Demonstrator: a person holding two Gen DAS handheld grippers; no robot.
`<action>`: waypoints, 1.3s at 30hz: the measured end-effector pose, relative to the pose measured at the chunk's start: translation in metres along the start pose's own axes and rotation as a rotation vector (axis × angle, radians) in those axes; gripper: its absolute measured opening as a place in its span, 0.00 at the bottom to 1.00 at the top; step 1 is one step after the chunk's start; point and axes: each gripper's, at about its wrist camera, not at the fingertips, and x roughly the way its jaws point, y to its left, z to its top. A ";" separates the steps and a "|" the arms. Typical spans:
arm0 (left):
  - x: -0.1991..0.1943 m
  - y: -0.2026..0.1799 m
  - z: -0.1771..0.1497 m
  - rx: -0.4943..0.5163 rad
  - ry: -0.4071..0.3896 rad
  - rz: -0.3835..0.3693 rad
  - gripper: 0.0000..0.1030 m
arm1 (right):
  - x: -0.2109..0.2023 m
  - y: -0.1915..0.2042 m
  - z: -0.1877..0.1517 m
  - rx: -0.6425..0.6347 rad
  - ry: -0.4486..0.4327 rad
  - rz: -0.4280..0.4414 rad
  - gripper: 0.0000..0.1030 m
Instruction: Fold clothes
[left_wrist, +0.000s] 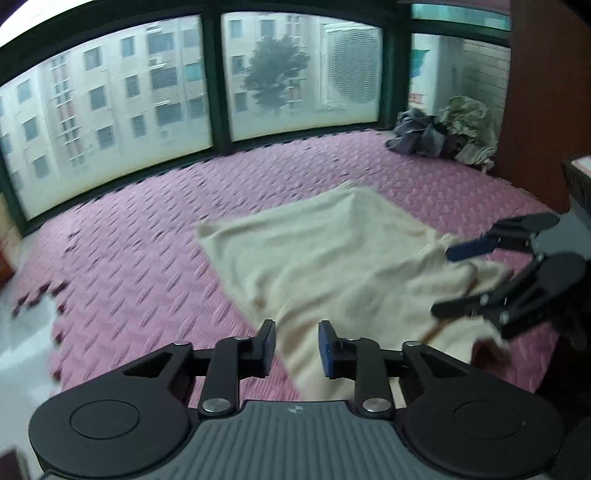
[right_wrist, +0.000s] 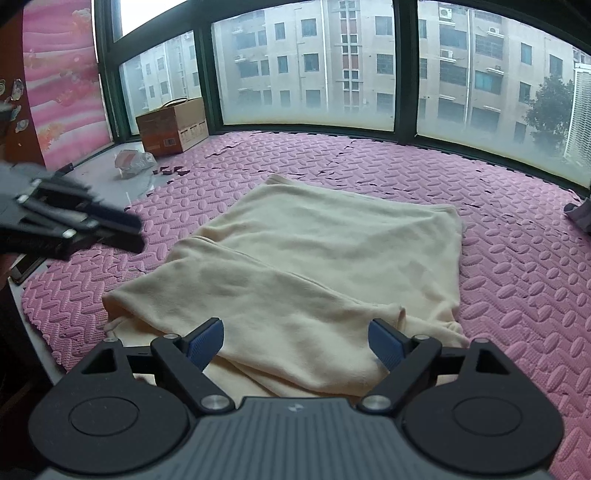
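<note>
Cream garment (right_wrist: 325, 258) spread across centre frame in the right wrist view, lying on the pink foam floor mat (right_wrist: 517, 288), one layer doubled over another toward the lower part of the frame. Soft, light knit by the look of it: limp, no stiffness, likely to sag and drag when lifted, not slippery on the embossed foam, nothing fragile about it. Best taken at a corner or along the free folded edge, lower centre, pinching both layers together; a mid-panel pinch would probably bunch it. Mat textured, interlocking, with loose pieces missing at the left edge. Beyond, a curved bay of dark-framed windows (right_wrist: 314, 66) filling the upper frame, a cardboard box (right_wrist: 171, 123) at upper left, and in the left wrist view a pile of other clothes (left_wrist: 443, 129) at upper right. Right gripper (right_wrist: 295, 345) low over the near edge, jaws wide, nothing between them. Left gripper (left_wrist: 297, 349) at bottom centre, jaws narrower but parted, holding nothing.
</note>
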 end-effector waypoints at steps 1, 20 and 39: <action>0.006 0.001 0.004 0.002 0.002 -0.014 0.30 | 0.001 0.000 0.000 0.000 0.003 0.005 0.85; 0.065 0.048 0.014 -0.063 0.125 -0.235 0.19 | 0.014 -0.003 0.000 0.008 0.040 0.019 0.86; 0.026 0.041 0.015 -0.019 0.030 -0.081 0.17 | 0.003 -0.006 0.012 0.010 -0.014 -0.013 0.83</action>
